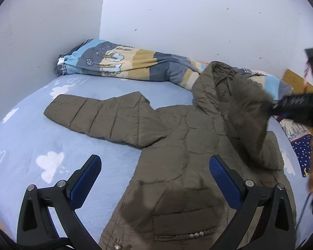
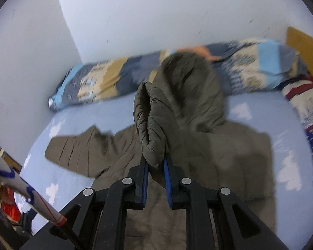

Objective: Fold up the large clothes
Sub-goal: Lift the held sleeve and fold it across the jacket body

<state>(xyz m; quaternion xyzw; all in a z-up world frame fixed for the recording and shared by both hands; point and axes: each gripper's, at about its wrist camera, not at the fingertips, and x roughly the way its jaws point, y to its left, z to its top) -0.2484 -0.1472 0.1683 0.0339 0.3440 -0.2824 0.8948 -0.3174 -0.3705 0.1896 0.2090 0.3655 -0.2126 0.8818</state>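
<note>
An olive-brown quilted hooded coat (image 1: 177, 141) lies flat on the blue bed (image 1: 31, 137), back up. Its left sleeve (image 1: 98, 116) stretches out to the left. My left gripper (image 1: 154, 166) is open and empty, hovering above the coat's lower left body. My right gripper (image 2: 156, 166) is shut on the cuff of the coat's right sleeve (image 2: 150, 125) and holds it lifted above the coat body (image 2: 229, 156), with the hood (image 2: 189, 83) behind it. In the left wrist view the right gripper (image 1: 275, 106) shows at the right, holding the raised sleeve (image 1: 248, 120).
A rolled patterned duvet (image 1: 123, 62) lies along the wall at the back of the bed. A starry dark-blue cloth (image 1: 302, 150) lies at the right edge. White walls close in at the back and left. A white striped pole (image 2: 25, 189) crosses the lower left of the right wrist view.
</note>
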